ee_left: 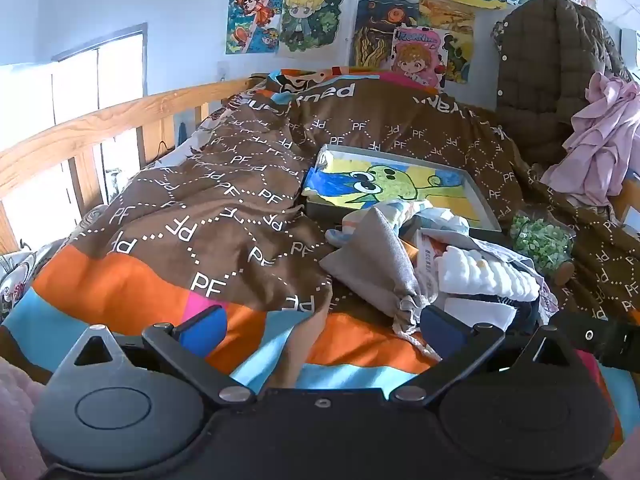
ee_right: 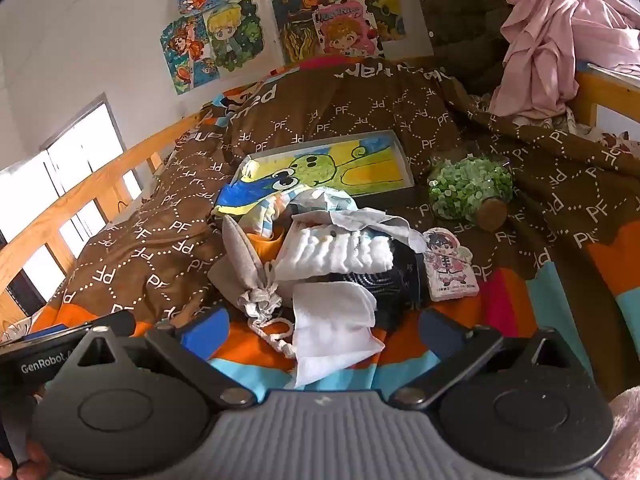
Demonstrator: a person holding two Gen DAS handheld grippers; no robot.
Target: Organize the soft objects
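Both the left gripper (ee_left: 322, 330) and right gripper (ee_right: 322, 328) gape wide, empty, poised over the heaped cloths (ee_right: 334, 254) and pouch (ee_right: 244, 254) for sorting.

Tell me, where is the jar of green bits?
In the right wrist view the jar lies on the brown blanket, right of the framed frog picture.

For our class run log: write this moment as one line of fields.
left gripper: open, empty | right gripper: open, empty | grey drawstring pouch, white cloth: untouched on bed
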